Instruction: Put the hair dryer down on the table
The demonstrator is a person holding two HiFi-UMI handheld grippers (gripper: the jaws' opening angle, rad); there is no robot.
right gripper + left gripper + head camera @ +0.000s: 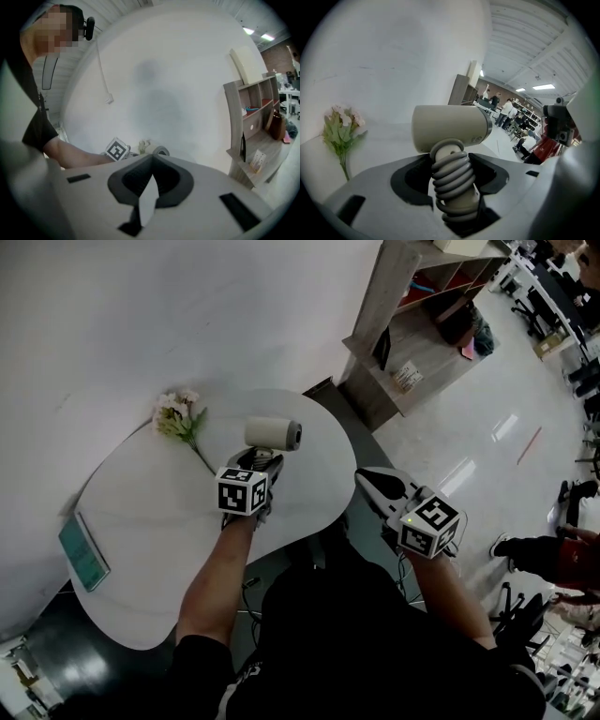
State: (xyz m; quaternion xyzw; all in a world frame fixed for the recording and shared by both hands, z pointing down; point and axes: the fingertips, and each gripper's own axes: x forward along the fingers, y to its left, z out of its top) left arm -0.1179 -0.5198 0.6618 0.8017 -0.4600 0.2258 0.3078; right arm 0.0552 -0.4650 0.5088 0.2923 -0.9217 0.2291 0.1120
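Note:
A cream hair dryer [274,433] with a grey cord wound round its handle hangs just above the far side of the white table [141,521]. My left gripper [262,460] is shut on that handle; in the left gripper view the barrel [450,127] sticks up past the jaws, which clamp the coiled handle [452,187]. My right gripper [370,479] is off the table's right edge, over the floor, its jaws shut with nothing between them [152,159]. From the right gripper view the hair dryer [159,151] shows small beside the left gripper's marker cube [117,150].
A small bunch of pale flowers [178,418] lies at the table's far edge by the wall, left of the hair dryer. A teal book [84,552] lies at the table's left end. A wooden shelf unit [412,324] stands to the right against the wall.

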